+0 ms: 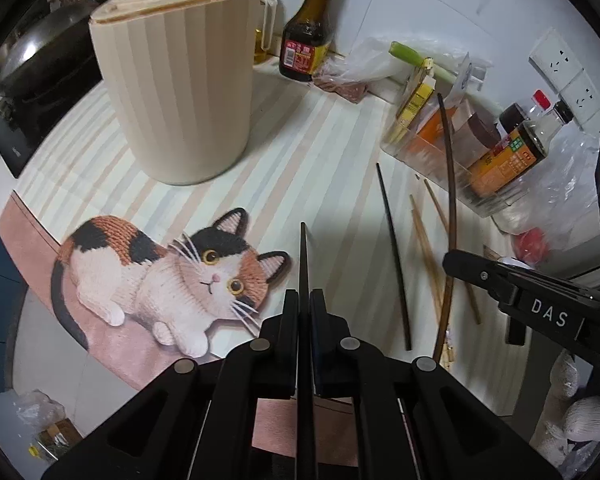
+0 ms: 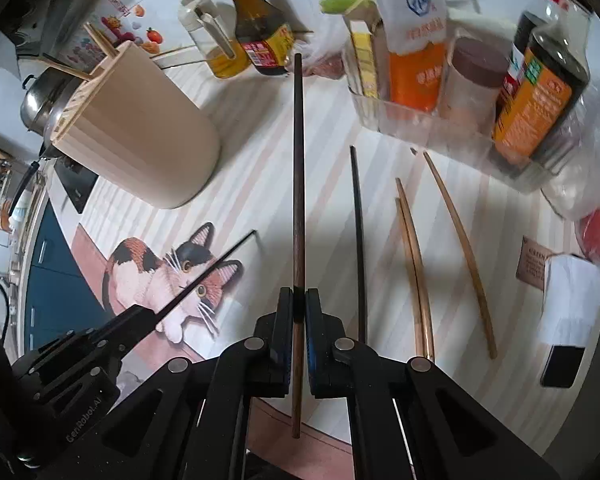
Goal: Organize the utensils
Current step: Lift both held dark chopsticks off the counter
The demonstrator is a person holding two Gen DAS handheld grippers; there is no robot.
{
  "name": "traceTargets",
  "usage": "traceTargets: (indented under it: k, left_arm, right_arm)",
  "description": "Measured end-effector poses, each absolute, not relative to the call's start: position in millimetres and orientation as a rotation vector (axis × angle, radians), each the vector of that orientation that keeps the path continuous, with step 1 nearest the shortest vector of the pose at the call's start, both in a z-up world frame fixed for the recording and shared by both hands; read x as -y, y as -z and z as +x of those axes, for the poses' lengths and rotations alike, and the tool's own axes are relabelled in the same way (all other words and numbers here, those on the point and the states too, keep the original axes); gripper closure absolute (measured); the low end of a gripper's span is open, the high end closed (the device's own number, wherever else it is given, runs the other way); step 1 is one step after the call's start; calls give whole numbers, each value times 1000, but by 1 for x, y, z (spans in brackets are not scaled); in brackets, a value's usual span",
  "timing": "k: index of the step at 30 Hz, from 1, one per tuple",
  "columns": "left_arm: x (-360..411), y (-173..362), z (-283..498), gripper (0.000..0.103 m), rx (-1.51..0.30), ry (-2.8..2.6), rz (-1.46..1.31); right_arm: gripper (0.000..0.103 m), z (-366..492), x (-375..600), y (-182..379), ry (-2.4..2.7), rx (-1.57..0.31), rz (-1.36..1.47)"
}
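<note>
1. Left gripper (image 1: 304,300): jaws closed on a black chopstick (image 1: 304,256), held clear above the striped mat (image 1: 300,152).
2. Right gripper (image 2: 298,300): jaws clamped on a dark brown chopstick (image 2: 298,168), also off the mat.
3. Loose on the mat: one black chopstick (image 2: 358,240) and three light wooden chopsticks (image 2: 414,272), lying side by side.
4. Beige holder (image 1: 175,92): upright at the mat's far left, chopsticks already inside.
5. Clear tray (image 2: 440,128) of bottles and packets: far right.

Two black handheld grippers point steeply downward. The left gripper (image 1: 304,300) has its jaws closed tight. The right gripper (image 2: 298,298) is likewise clamped. A white-gloved hand (image 1: 580,416) holds the right one.
</note>
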State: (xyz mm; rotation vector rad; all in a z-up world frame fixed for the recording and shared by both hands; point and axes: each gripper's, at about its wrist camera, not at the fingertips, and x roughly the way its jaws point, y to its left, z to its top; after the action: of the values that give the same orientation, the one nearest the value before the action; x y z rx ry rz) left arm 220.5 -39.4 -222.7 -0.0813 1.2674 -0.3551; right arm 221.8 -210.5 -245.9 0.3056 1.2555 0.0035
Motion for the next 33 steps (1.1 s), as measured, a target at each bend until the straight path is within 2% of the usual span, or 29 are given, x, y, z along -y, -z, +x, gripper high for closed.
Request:
traceTargets:
  k: [12, 17, 18, 20, 23, 26, 33]
  left_arm:
    - [57, 311, 227, 100, -1516, 390, -118]
    - [81, 332, 239, 95, -1559, 361, 53]
    - [84, 331, 240, 92, -1541, 366, 79]
    - [95, 331, 241, 92, -1522, 376, 164]
    - [106, 330, 240, 98, -1495, 370, 241]
    - [106, 330, 240, 103, -1478, 357, 240]
    - [82, 309, 224, 103, -1415, 356, 156]
  right_arm:
    - [97, 228, 217, 316, 49, -1438, 295]
    - [97, 230, 224, 326, 70, -1458, 302]
    - [97, 230, 224, 326, 73, -1458, 303]
    - [97, 231, 225, 328, 78, -1461, 303]
    - [97, 233, 224, 331, 83, -1465, 302]
    - [97, 233, 221, 331, 76, -1459, 306]
    - [97, 229, 220, 313, 62, -1399, 320]
